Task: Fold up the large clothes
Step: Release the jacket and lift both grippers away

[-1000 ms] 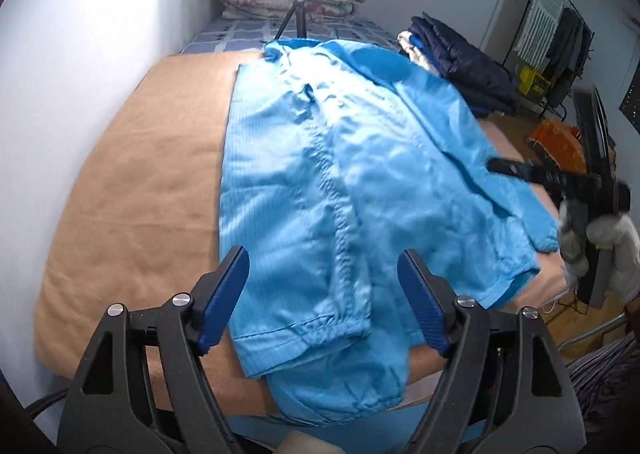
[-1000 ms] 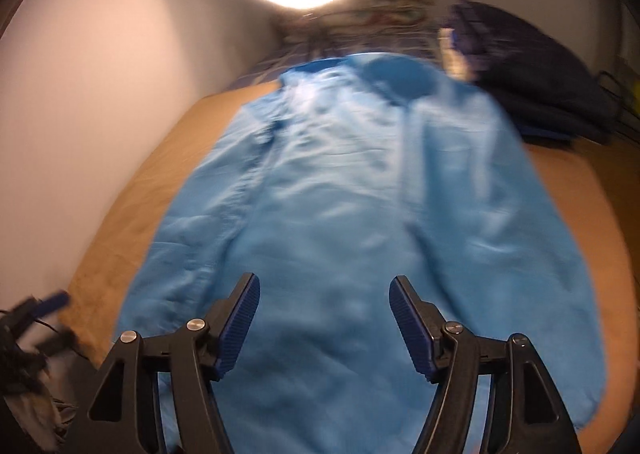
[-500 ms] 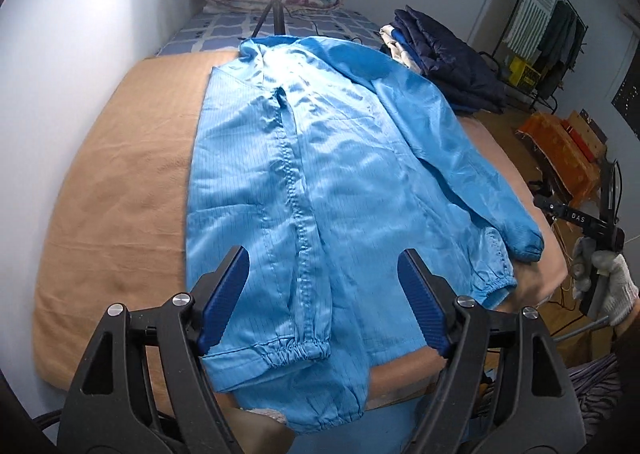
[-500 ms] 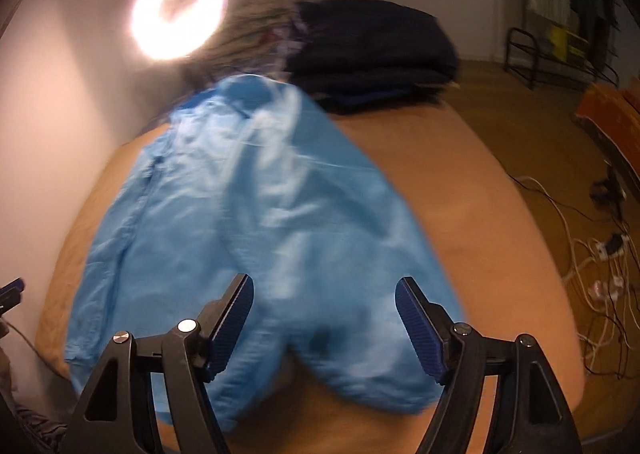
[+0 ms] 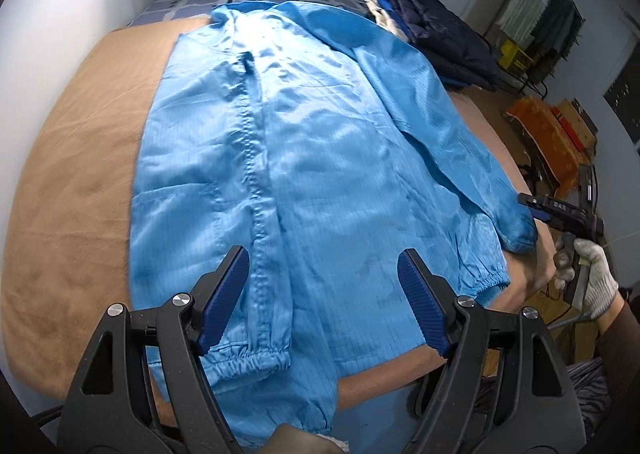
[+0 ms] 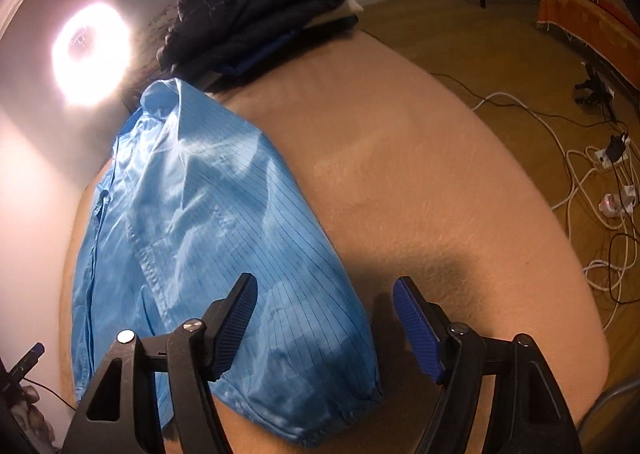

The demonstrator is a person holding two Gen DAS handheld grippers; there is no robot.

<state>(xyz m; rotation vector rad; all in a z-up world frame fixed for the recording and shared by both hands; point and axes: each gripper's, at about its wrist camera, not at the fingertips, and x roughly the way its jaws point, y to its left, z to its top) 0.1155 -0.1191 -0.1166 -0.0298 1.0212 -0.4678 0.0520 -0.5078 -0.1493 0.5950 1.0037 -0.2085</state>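
Blue jacket (image 5: 320,158) lay spread flat on bed (image 5: 72,158); thin, soft, likely slippery, best pinched at sleeve cuff (image 6: 320,386). Left hand-held gripper (image 5: 322,302) apart, empty; right hand-held gripper (image 6: 324,318) closing over cuff, not gripping

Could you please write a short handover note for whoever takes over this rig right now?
Left claw: open, empty, above the blue jacket's hem.
Right claw: nothing gripped, jaws closing, over the cuff end of one sleeve near the bed edge.
Jacket: spread flat, front up, one sleeve lying over the front, the other along the side. Dark folded clothes are stacked at the far end.
Done: jacket laid out.
Left: probably bring the side sleeve in, then fold the body.
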